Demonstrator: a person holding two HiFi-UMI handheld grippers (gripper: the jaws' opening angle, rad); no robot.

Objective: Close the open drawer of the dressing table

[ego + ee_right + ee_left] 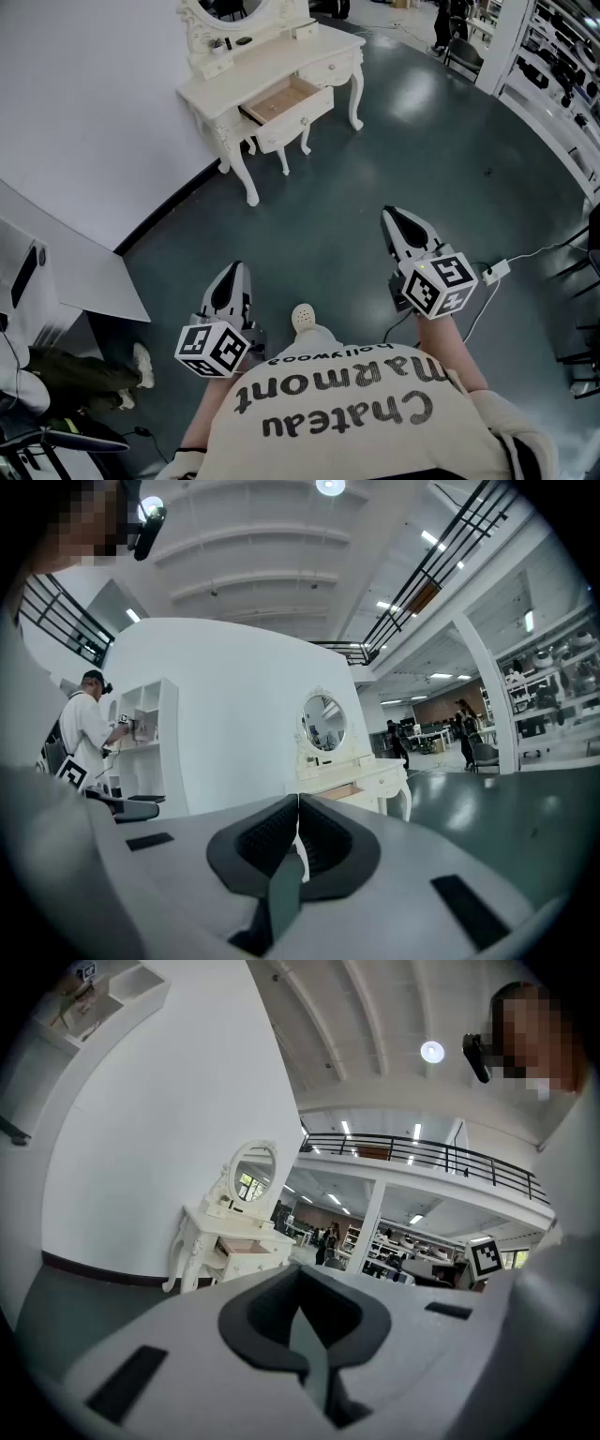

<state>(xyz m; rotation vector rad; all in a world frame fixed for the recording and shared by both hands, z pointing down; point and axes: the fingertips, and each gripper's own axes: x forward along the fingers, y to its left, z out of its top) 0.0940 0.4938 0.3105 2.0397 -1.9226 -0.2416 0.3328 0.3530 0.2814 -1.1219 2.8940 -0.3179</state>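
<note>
Jaws together, empty: left gripper [232, 270], right gripper [396, 217], well apart from open drawer [281, 101]; likely risk, off-centre push skews and jams it.

Wide open floor [375, 159] in front of the dressing table [323, 47], open drawer [286, 103] sticking out past the table's front edge, white wall [84, 112] close behind it, slanted white board [66, 272] low at the left, thin cable [525, 255] and small box [495, 273] on the floor at the right

We look steeply down from the head. Cameras on the left tool [232, 274] and right tool [398, 220] look level; all share the distant mirrored surface [281, 62].
</note>
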